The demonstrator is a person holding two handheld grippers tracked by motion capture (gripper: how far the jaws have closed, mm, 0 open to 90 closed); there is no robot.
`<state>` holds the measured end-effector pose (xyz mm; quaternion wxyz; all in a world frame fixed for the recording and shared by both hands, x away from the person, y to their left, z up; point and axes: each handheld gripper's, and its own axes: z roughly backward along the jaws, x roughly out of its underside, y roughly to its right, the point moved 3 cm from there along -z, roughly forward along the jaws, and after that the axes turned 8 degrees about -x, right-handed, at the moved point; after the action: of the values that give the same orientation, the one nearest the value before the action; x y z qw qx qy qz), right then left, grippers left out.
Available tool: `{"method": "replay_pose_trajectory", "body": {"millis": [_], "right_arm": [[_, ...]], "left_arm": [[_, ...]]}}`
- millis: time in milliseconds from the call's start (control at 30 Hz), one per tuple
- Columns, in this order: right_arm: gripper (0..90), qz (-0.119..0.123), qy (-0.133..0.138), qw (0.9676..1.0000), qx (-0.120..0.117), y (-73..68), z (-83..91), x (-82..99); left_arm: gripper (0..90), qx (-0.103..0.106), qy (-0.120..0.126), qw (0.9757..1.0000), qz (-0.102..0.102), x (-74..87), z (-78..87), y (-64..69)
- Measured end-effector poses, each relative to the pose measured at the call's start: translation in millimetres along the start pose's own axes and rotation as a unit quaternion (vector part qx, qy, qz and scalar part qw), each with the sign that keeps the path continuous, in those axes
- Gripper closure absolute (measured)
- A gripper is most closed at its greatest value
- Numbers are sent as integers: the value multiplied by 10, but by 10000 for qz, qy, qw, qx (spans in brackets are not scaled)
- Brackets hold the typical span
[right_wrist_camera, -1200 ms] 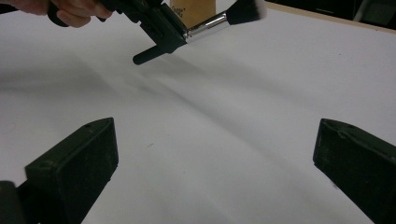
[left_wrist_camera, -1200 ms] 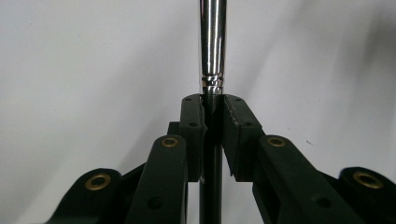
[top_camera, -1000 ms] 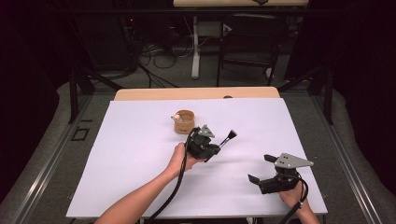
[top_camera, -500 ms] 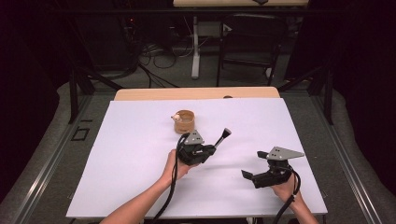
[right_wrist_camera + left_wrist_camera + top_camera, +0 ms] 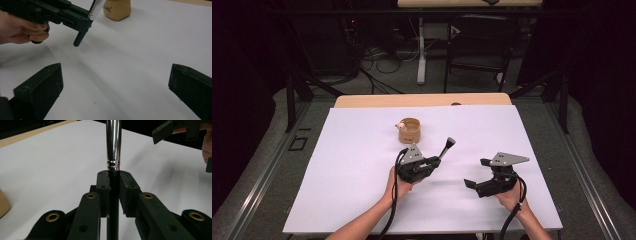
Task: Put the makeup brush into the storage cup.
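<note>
Left gripper [image 5: 113,185]: 2 jaws pinching the brush [image 5: 113,147] by its dark handle — chrome ferrule juts straight out past the tips. Right gripper [image 5: 115,87]: jaws spread wide, bare white table [image 5: 130,55] between them. Beyond the tips — wooden cup [image 5: 409,130], apart, open sheet all round.

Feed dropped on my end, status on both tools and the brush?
Left tool shut on brush, raised off table. Right tool open, empty. Wooden cup stands beyond, apart.
</note>
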<state>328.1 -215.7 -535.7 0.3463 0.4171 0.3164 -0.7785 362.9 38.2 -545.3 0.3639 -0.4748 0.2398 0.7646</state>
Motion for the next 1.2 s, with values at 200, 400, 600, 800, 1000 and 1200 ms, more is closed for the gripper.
{"method": "replay_pose_trajectory", "body": {"millis": [200, 400, 600, 800, 1000, 1200], "right_arm": [[0, 13, -23, 10000, 40, 9, -3, 8], [0, 60, 7, 9999, 124, 23, 16, 49], [0, 222, 33, 9994, 251, 12, 55, 98], [0, 375, 127, 9986, 358, 10, 106, 126], [0, 504, 331, 9974, 394, -12, 132, 127], [0, 599, 412, 9965, 421, -21, 150, 145]], "left_arm": [[790, -34, 273, 9996, 34, 31, 39, -23], [790, -270, 539, 9981, 104, 26, 85, -78], [790, -424, 729, 9963, 175, 13, 135, -159], [790, -584, 870, 9941, 268, -13, 199, -272], [790, -741, 989, 9919, 279, -81, 264, -369], [790, -858, 1071, 9903, 221, -197, 315, -446]]}}
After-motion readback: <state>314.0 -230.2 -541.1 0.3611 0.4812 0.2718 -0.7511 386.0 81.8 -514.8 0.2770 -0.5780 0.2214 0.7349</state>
